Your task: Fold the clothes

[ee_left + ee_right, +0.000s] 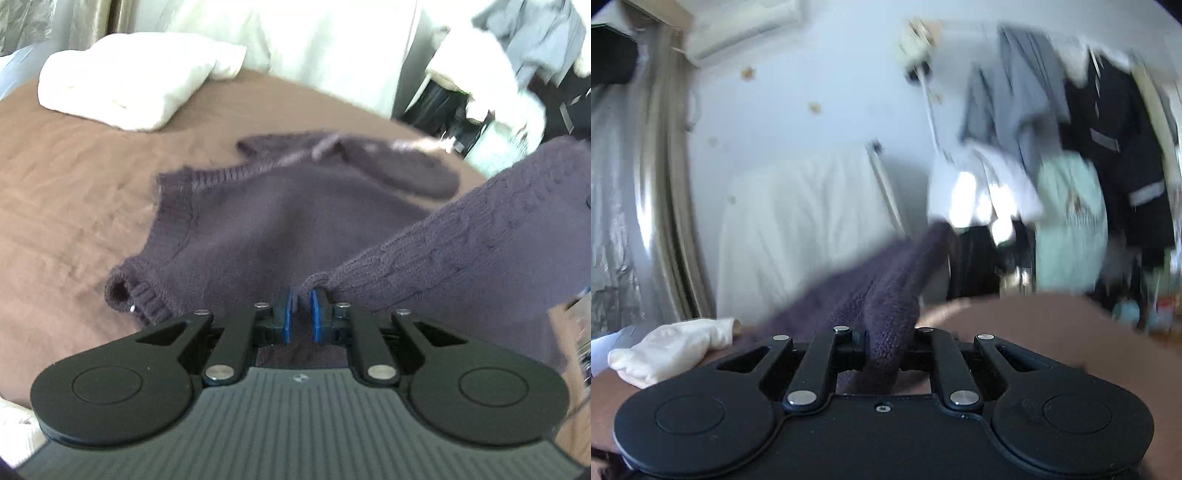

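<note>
**A:** Where's the sweater (280, 218) right now?

**B:** I see it spread on the brown bedsheet (74, 192), purple knit, ribbed edge toward the left. One part is lifted and runs up to the right as a thick band, its cuff end sitting right at my left gripper (301, 314).

**A:** Is the left one holding it?

**B:** Its blue pads (286, 317) are nearly together with a narrow slit between them. The cuff edge touches the tips, but I cannot tell if it is actually pinched.

**A:** And the right?

**B:** My right gripper (882, 350) is clamped on a bunched fold of the same knit; the fabric fills the jaws and rises away from them, blurred.

**A:** What's around it?

**B:** A folded white garment (125, 81) lies on the sheet beyond the sweater, well apart from it. Behind that is a white cover against the wall (798, 206). Off to the right, hanging clothes (1071, 129), grey, dark and pale green, crowd the bed's edge. Curtains (639, 184) hang at the left.

**A:** Anything in the way?

**B:** In the left view, the lifted band hides the sweater's right side.
</note>
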Available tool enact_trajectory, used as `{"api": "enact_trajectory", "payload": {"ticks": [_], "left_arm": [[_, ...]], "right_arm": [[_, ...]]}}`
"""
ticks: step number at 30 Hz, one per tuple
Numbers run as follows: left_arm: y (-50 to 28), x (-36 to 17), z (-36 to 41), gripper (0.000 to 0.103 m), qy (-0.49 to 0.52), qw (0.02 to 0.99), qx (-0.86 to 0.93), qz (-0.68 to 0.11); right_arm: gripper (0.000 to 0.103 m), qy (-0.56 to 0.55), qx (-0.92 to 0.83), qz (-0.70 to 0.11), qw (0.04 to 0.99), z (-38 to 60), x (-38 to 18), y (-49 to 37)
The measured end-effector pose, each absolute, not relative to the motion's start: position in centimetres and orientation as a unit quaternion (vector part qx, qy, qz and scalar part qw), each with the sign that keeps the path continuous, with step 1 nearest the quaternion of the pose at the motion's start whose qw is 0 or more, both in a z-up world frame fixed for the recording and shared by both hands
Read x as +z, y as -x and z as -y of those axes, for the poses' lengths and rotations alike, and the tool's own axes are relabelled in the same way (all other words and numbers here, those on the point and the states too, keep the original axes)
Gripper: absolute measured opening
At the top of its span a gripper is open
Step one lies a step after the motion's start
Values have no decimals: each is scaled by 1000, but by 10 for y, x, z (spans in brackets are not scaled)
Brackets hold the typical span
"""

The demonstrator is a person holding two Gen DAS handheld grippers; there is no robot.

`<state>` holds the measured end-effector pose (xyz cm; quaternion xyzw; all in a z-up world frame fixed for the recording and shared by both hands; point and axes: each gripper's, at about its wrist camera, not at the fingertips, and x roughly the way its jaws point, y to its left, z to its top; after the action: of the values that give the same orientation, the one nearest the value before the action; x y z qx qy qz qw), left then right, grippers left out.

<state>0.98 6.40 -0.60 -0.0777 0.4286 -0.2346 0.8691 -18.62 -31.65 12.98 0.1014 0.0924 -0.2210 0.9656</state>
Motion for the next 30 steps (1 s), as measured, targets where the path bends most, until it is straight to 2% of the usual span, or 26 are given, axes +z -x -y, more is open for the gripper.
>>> {"api": "enact_trajectory", "payload": {"ticks": [2, 3, 5, 6, 8, 10, 12, 13, 17, 20, 24, 25, 26, 27, 29, 30], "left_arm": [[-14, -20, -54, 21, 36, 865, -208, -456], [-16, -27, -49, 29, 16, 862, -193, -469], [-19, -34, -46, 31, 1, 858, -180, -480], [-20, -34, -47, 32, 4, 859, -180, -479], [-17, -26, -53, 35, 25, 866, -181, -465], [-9, -14, -56, 35, 29, 878, -190, -439], [2, -3, -53, 39, 21, 885, -210, -415], [8, 3, -52, 44, 15, 888, -220, -403], [39, 11, -35, 48, -15, 892, -251, -377], [56, 5, -19, 57, -30, 872, -277, -402], [76, -4, 11, 67, -109, 858, -293, -407], [76, -9, 17, 71, -124, 853, -296, -411], [73, -17, 23, 83, -131, 843, -305, -424], [69, -25, 30, 91, -141, 834, -307, -437], [59, -45, 41, 88, -174, 827, -271, -461], [54, -53, 46, 74, -191, 826, -253, -466]], "right_arm": [[16, -91, -243, -153, 953, 326, 103, 169], [21, -85, -259, -193, 943, 331, 84, 158], [41, -67, -314, -247, 914, 334, 50, 147], [41, -58, -338, -267, 900, 333, 37, 144], [43, -64, -331, -274, 901, 324, 31, 151], [53, -78, -275, -265, 921, 311, 37, 169], [69, -77, -226, -257, 936, 295, 43, 191], [69, -72, -204, -255, 942, 288, 44, 204], [69, -73, -168, -286, 941, 285, 32, 250], [69, -114, -154, -314, 930, 290, 15, 285], [69, -191, -135, -340, 911, 309, -13, 317], [69, -215, -131, -340, 906, 314, -21, 322], [69, -240, -126, -339, 901, 319, -29, 326], [69, -262, -124, -331, 898, 325, -37, 327], [69, -317, -130, -294, 892, 336, -52, 328], [69, -341, -138, -274, 889, 342, -57, 326]]}}
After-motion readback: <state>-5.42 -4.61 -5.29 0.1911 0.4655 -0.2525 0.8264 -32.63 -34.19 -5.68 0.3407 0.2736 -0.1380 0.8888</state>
